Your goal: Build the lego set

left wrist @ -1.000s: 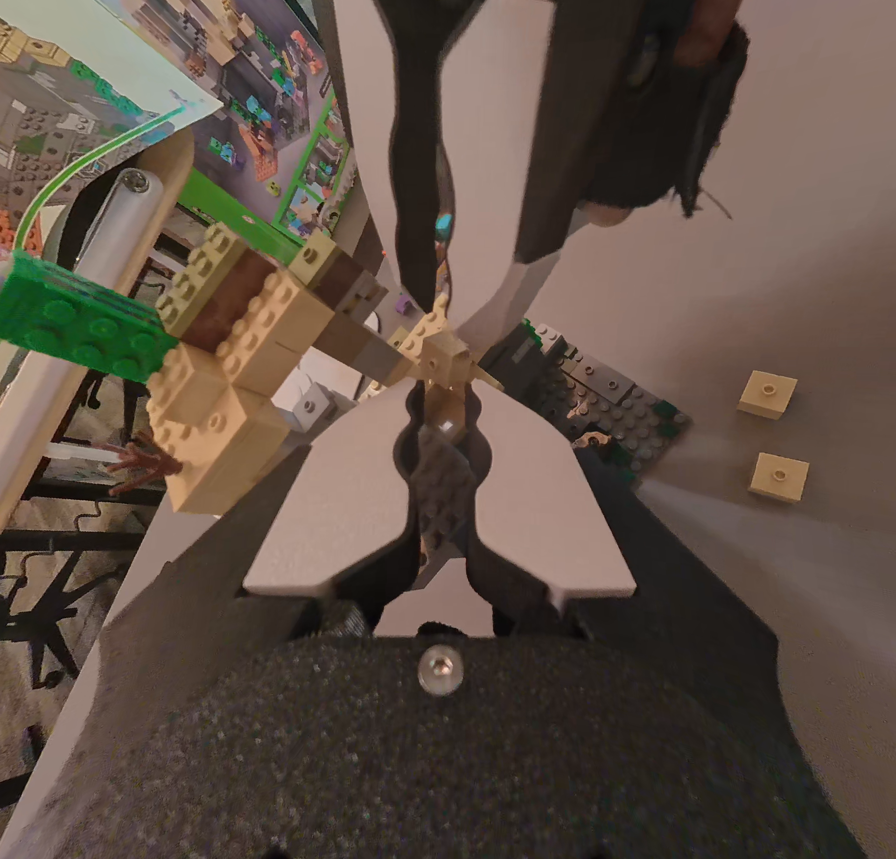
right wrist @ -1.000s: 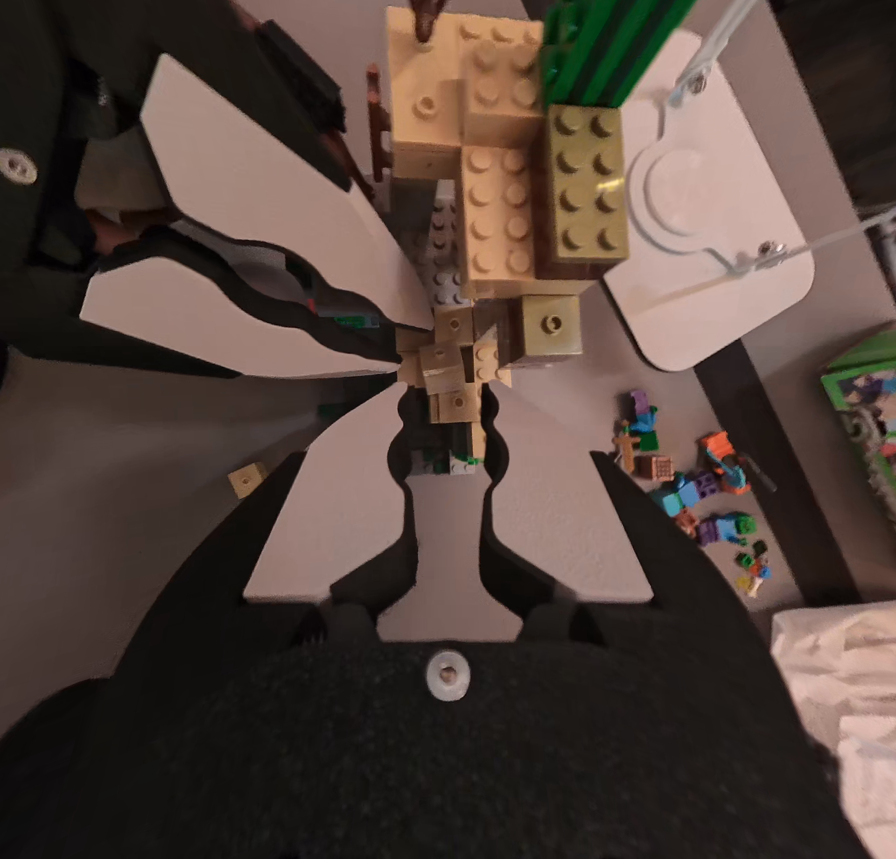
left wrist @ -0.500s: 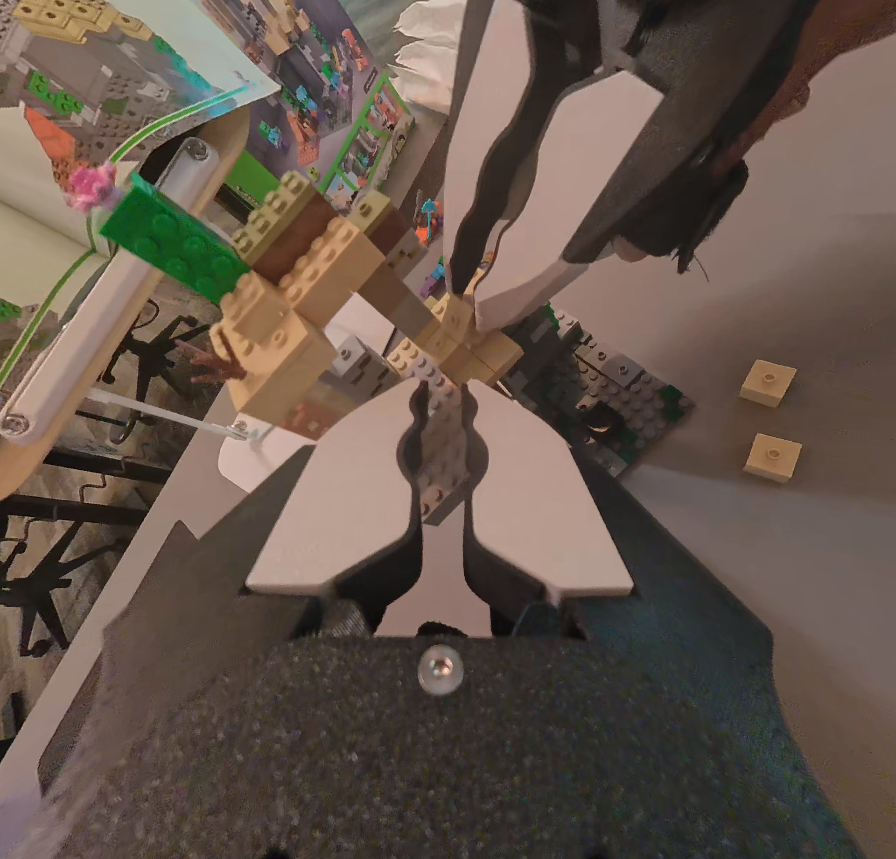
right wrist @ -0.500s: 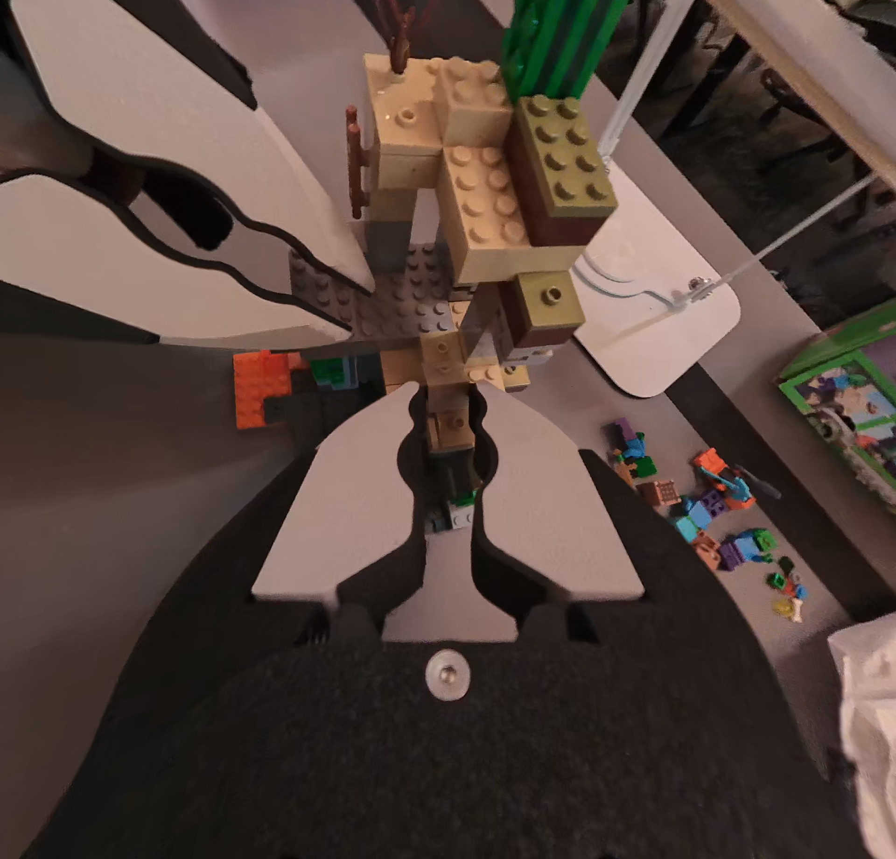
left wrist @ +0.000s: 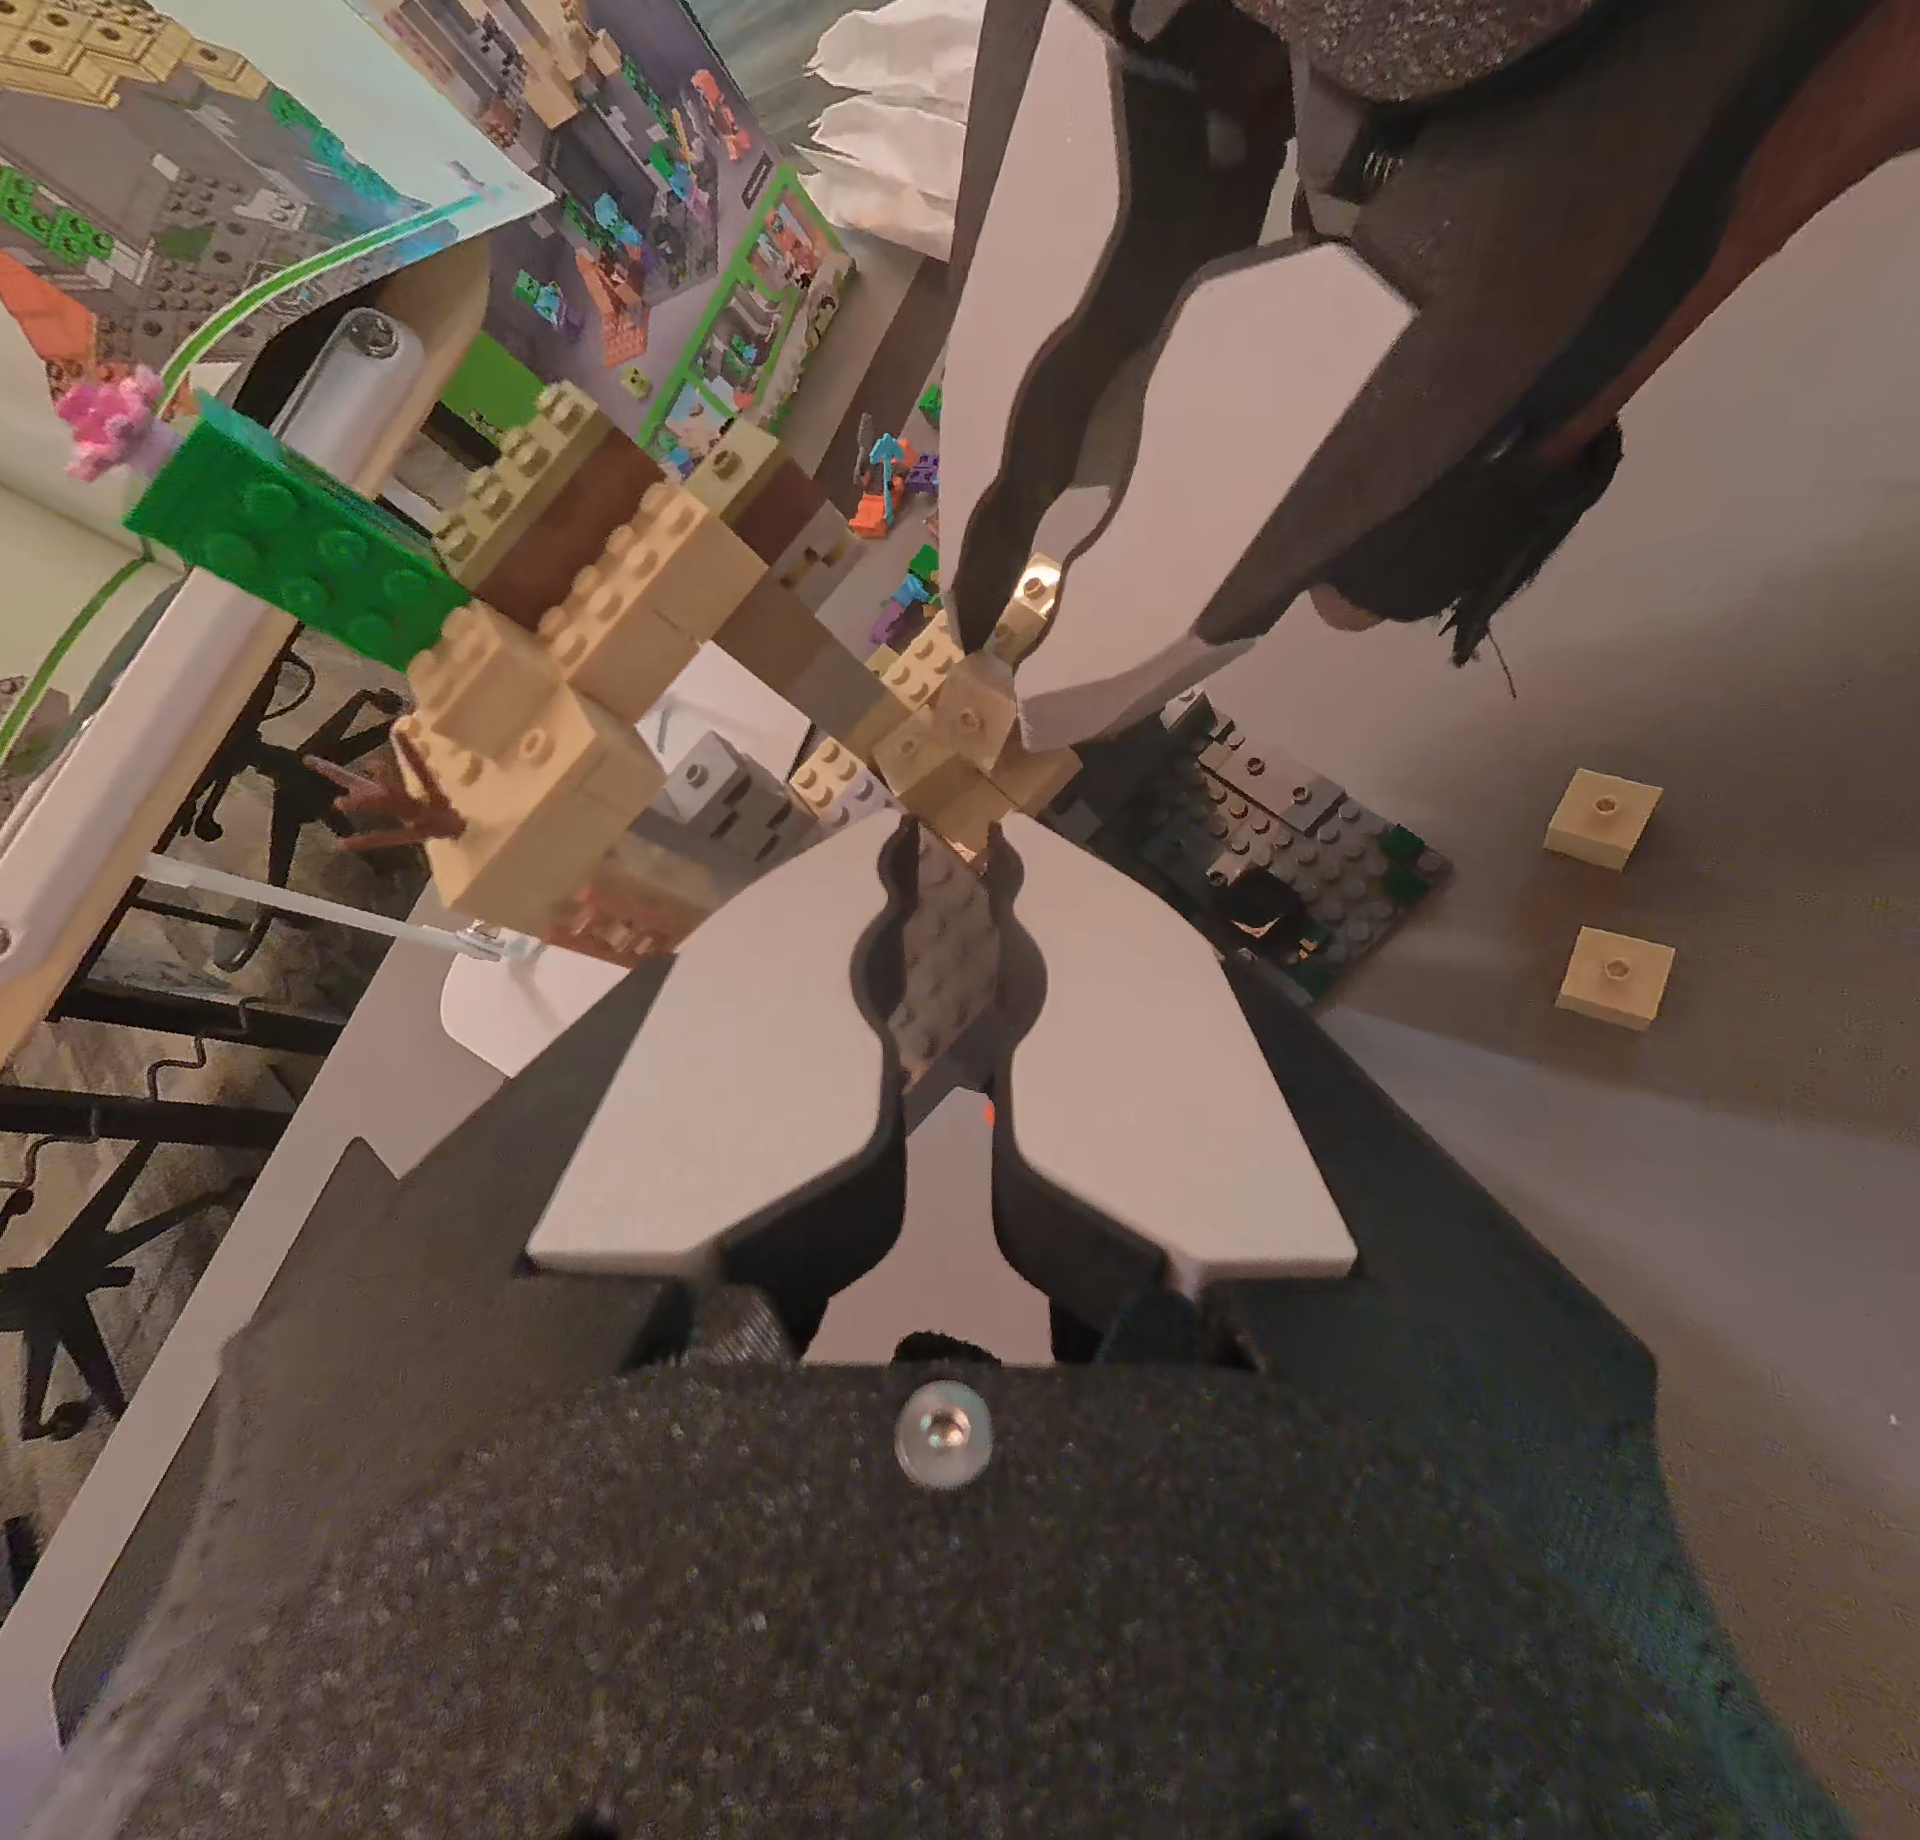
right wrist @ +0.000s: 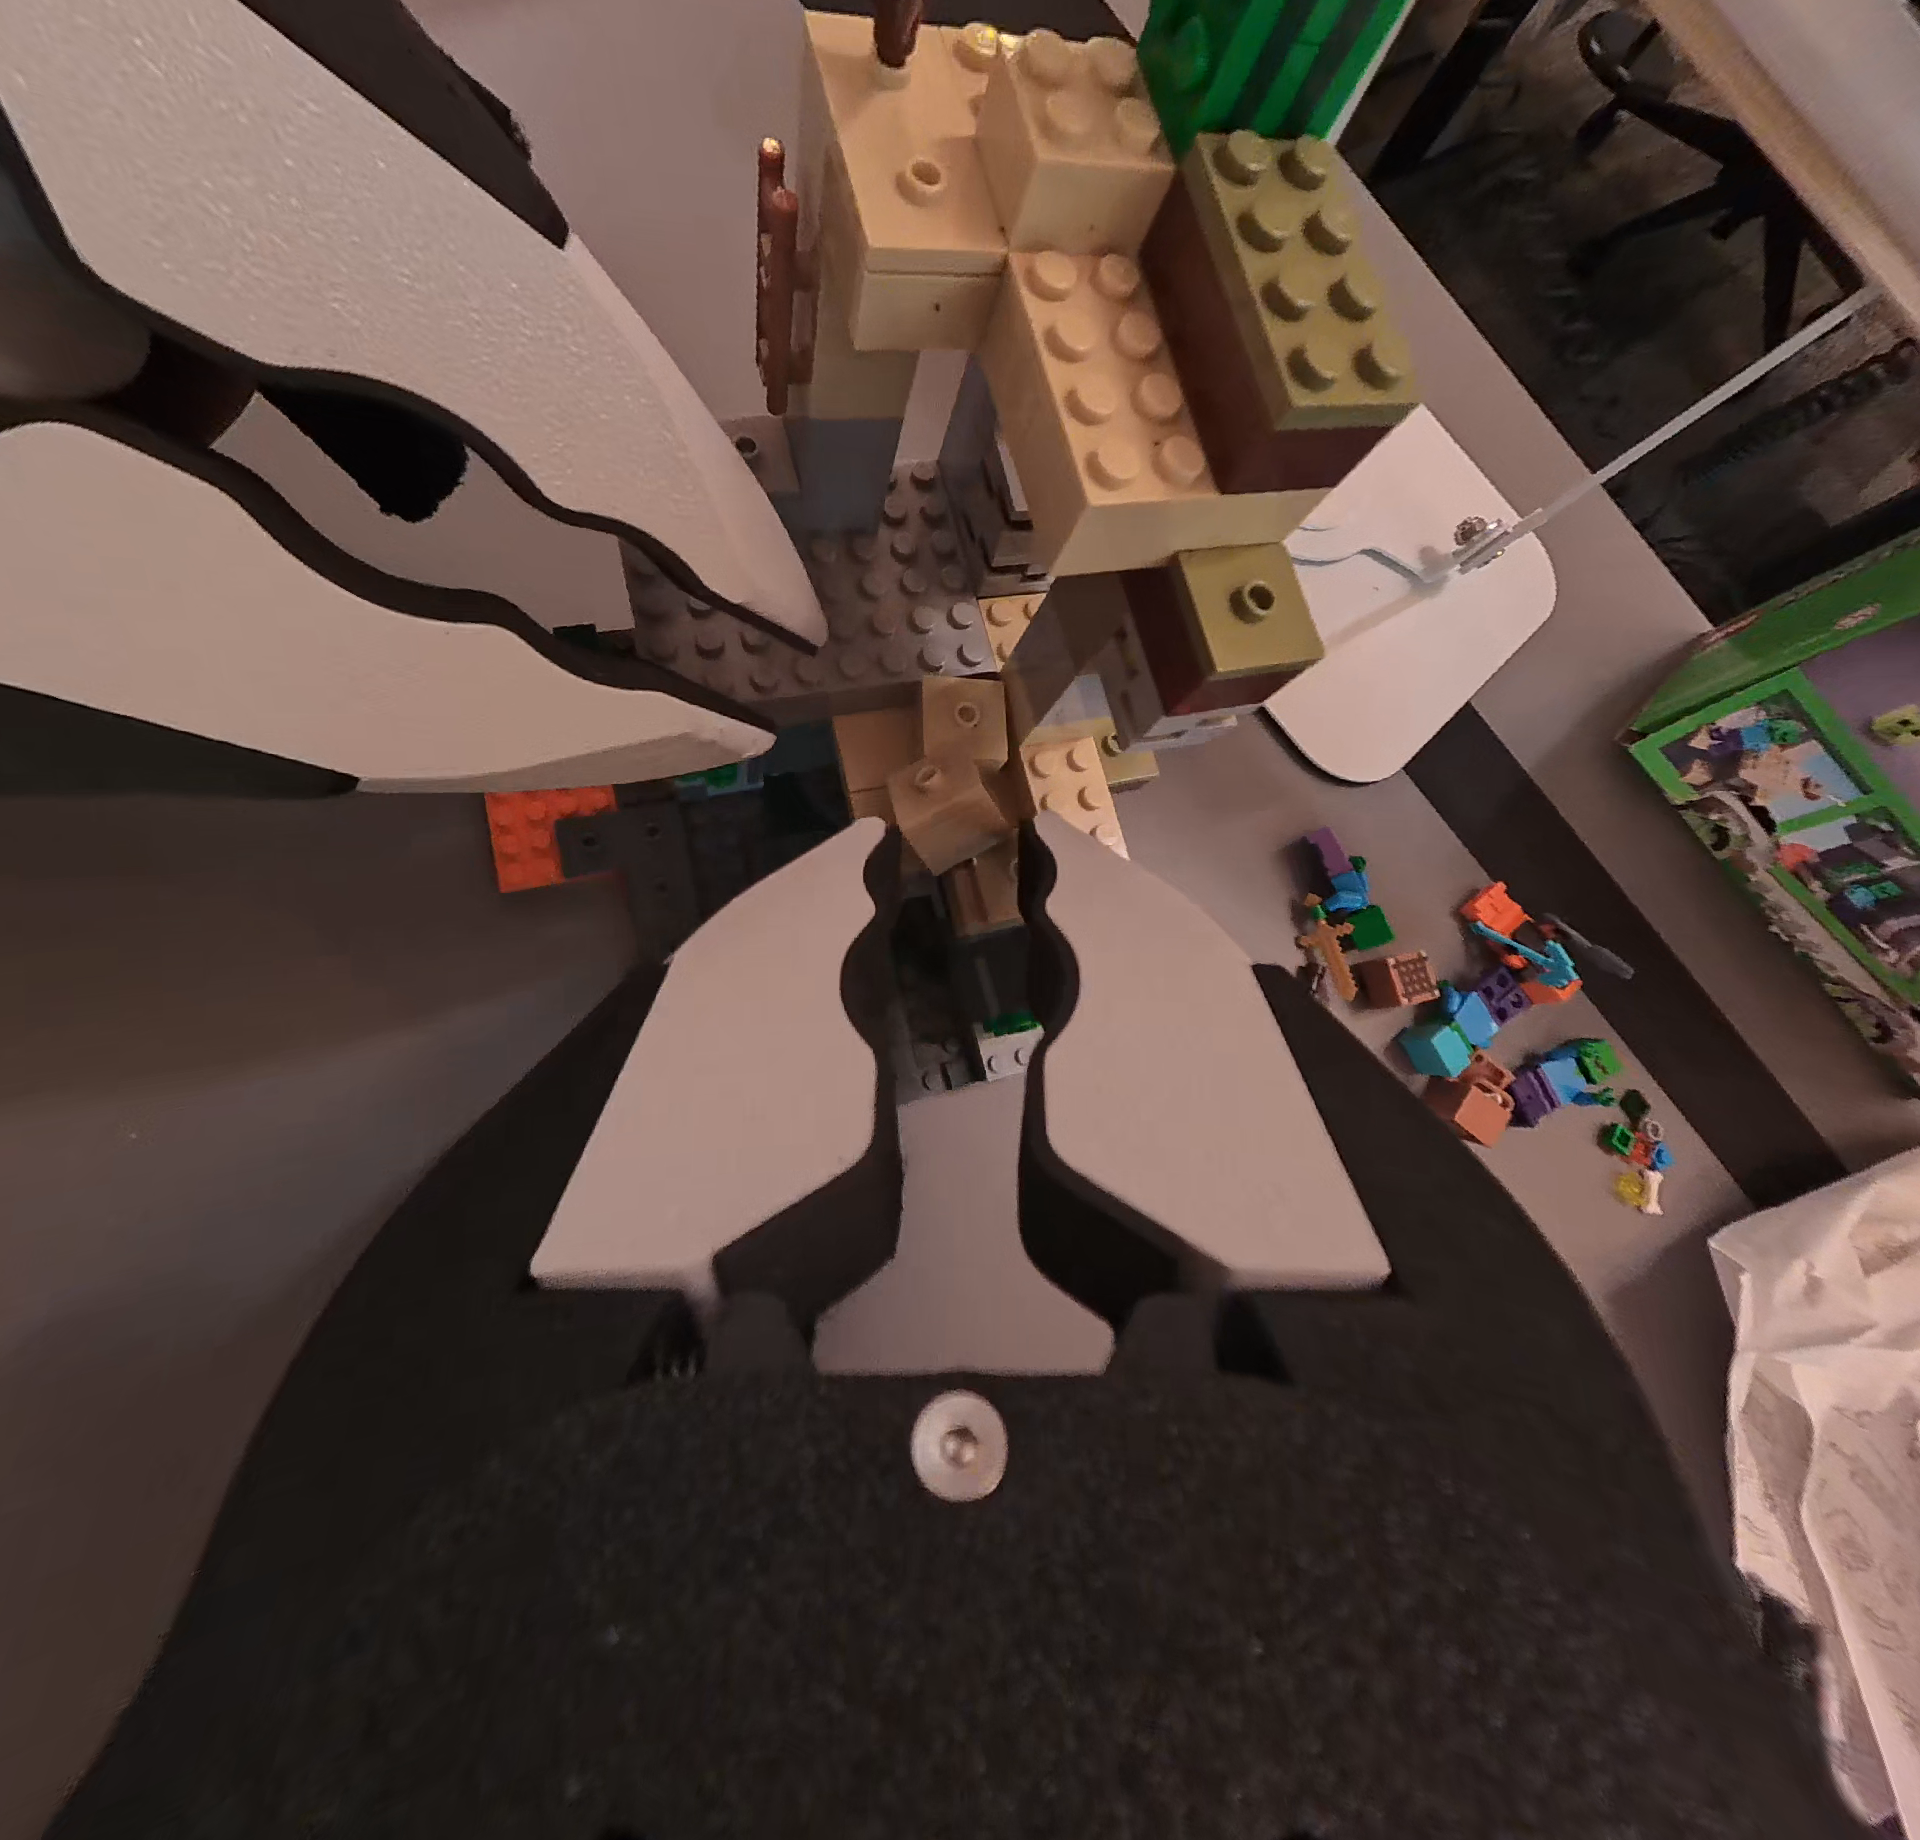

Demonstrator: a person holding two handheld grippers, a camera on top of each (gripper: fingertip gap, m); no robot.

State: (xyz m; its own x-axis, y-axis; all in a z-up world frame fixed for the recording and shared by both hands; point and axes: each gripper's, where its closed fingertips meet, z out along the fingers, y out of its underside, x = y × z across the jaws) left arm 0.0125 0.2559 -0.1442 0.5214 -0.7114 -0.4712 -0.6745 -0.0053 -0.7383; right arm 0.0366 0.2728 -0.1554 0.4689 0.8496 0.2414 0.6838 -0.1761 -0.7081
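The lego build (left wrist: 582,647) is a cluster of tan, brown, olive and green bricks on a grey plate (right wrist: 883,606), held above the table. My left gripper (left wrist: 951,845) is shut on the edge of that grey plate; it also enters the right wrist view from the left (right wrist: 795,684). My right gripper (right wrist: 956,840) is shut on a small tan brick (right wrist: 935,798) at the near corner of the build (right wrist: 1101,367). It reaches in from the upper right in the left wrist view (left wrist: 992,663). The two grippers' tips almost touch.
Two loose tan square pieces (left wrist: 1600,819) (left wrist: 1616,975) lie on the grey table beside a dark grey baseplate section (left wrist: 1278,855). Minifigures and small parts (right wrist: 1455,1001), the green set box (right wrist: 1808,793), a white bag (right wrist: 1829,1427) and a booklet stand's white foot (right wrist: 1434,637) lie right. The grippers are tip to tip, or close to it.
The build has been turned and raised between the two grippers, so more of the grey plate and the table below shows. Both grippers have stayed shut.
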